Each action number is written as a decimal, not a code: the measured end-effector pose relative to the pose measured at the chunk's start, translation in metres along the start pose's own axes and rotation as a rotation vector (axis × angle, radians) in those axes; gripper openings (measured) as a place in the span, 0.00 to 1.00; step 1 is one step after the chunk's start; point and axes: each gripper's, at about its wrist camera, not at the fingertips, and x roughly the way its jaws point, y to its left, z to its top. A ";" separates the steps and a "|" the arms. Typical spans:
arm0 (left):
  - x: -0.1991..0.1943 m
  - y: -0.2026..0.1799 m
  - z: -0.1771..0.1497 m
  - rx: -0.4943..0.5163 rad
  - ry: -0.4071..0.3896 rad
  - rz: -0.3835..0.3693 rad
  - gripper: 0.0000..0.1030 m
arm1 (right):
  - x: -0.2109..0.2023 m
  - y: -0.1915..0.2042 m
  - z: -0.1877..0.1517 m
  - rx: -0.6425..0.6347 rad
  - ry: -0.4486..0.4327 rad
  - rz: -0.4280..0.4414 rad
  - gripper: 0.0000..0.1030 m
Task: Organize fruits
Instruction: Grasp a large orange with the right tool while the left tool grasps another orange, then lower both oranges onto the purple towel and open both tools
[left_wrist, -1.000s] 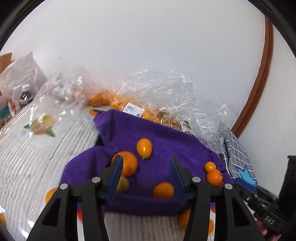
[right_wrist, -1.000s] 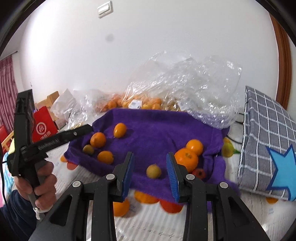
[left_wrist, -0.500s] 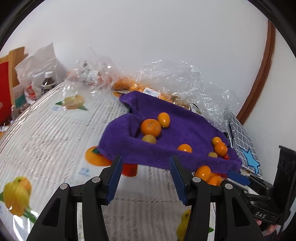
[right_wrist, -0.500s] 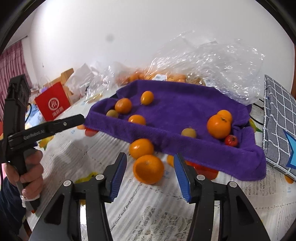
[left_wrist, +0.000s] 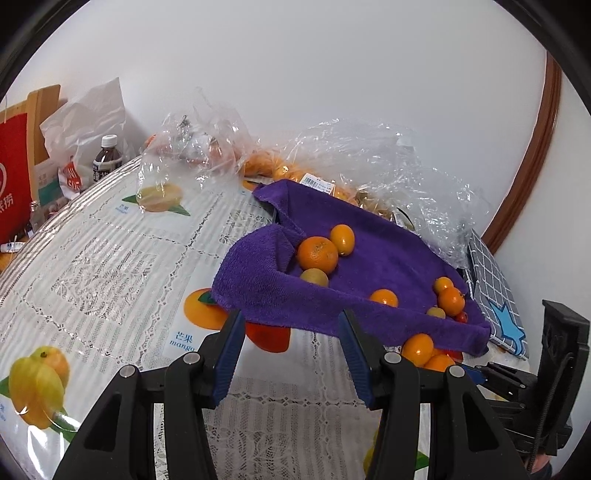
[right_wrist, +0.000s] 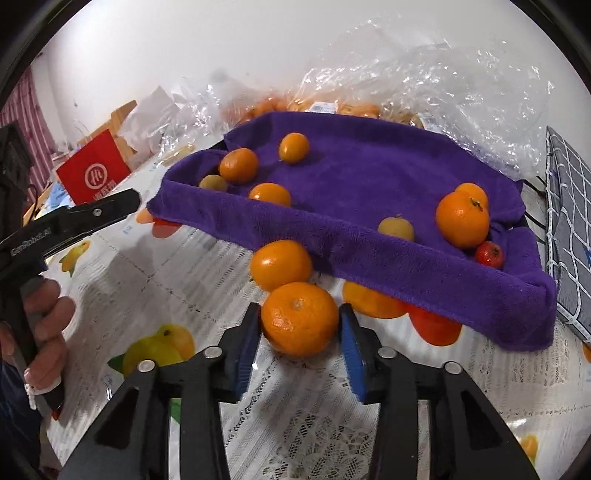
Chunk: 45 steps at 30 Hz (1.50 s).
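Note:
A purple towel (right_wrist: 369, 166) lies draped over a tray and holds several mandarins, kumquats and a small red fruit (right_wrist: 489, 254). Two mandarins sit on the tablecloth before its front edge. My right gripper (right_wrist: 300, 325) is closing its jaws on the nearer mandarin (right_wrist: 299, 314), and both blue pads touch its sides. The other mandarin (right_wrist: 280, 264) rests just behind it. My left gripper (left_wrist: 291, 332) hovers open over the tablecloth, just short of the towel's (left_wrist: 369, 258) near edge, with nothing between its fingers. In the right wrist view a hand (right_wrist: 40, 332) holds it at the left.
Crumpled clear plastic bags (left_wrist: 369, 155) with more oranges lie behind the towel. A grey checked cushion (right_wrist: 569, 221) is at the right. A red box (right_wrist: 94, 173), a bottle (left_wrist: 107, 158) and white bags stand at the far left. The tablecloth (left_wrist: 110, 258) has printed fruit pictures.
My right gripper sank toward the table and its jaws came in around the front mandarin. My left gripper drew back from over the towel to its near edge, then held still.

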 end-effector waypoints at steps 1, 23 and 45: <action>0.000 0.000 0.000 0.000 0.003 -0.003 0.48 | -0.002 -0.001 -0.001 0.001 -0.009 0.009 0.40; 0.008 -0.040 -0.018 0.148 0.144 -0.234 0.48 | -0.086 -0.084 -0.060 0.228 -0.168 -0.152 0.40; 0.065 -0.131 -0.040 0.364 0.314 -0.231 0.35 | -0.102 -0.110 -0.078 0.299 -0.168 -0.150 0.40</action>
